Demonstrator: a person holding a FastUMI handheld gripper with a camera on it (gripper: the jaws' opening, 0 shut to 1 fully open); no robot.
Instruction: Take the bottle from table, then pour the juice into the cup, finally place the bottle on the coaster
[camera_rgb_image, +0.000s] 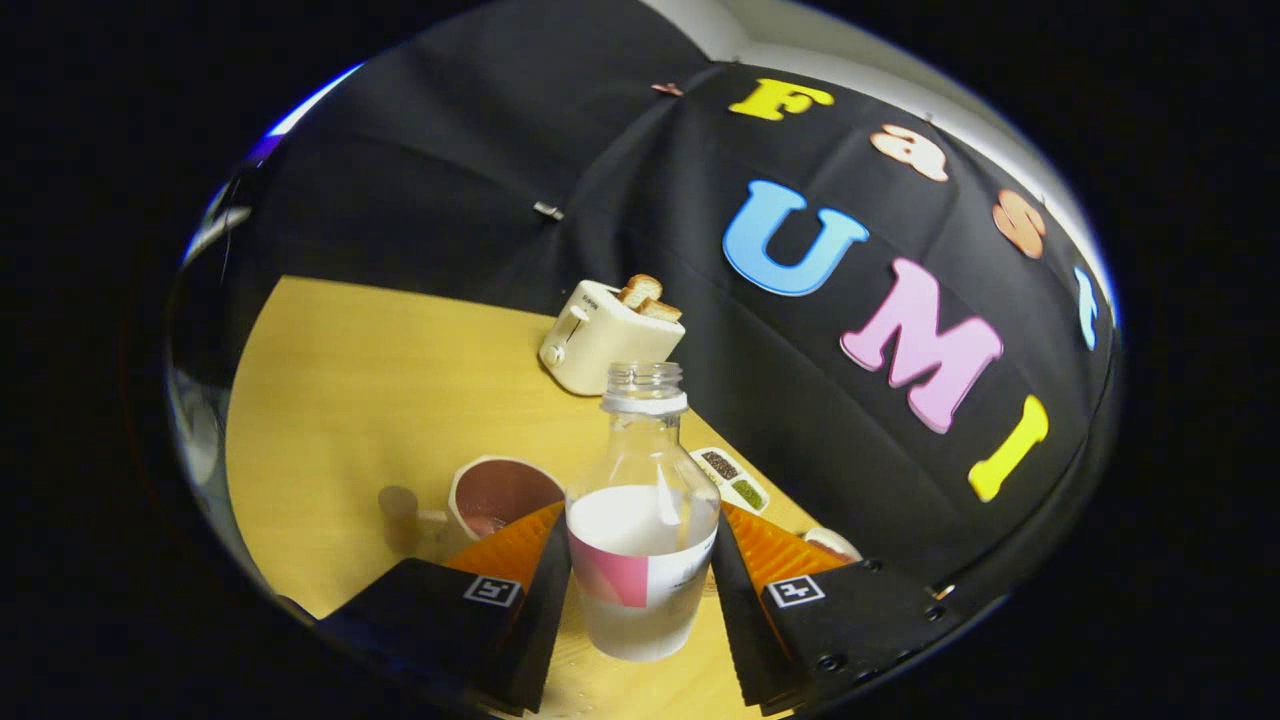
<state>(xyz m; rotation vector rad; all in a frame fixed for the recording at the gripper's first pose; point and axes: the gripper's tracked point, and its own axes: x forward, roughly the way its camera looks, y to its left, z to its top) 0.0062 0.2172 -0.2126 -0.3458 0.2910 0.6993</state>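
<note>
Table: toaster, cup (tilted view).

No text on the bottle label is legible.

Setting: a staged recording booth got up as a kitchen or breakfast corner.
- Wall: black cloth hung as a backdrop, creased, with a pale room wall showing above it.
- Surface: yellow wooden table.
- Kitchen goods on it: cream toaster with toast slices standing in its slots; a small white divided dish of dark and green seasonings; a cup beside a clear uncapped bottle part full of whitish liquid.
- Handling tool: the gripper, its fingers pressed on the bottle from both sides.
</note>
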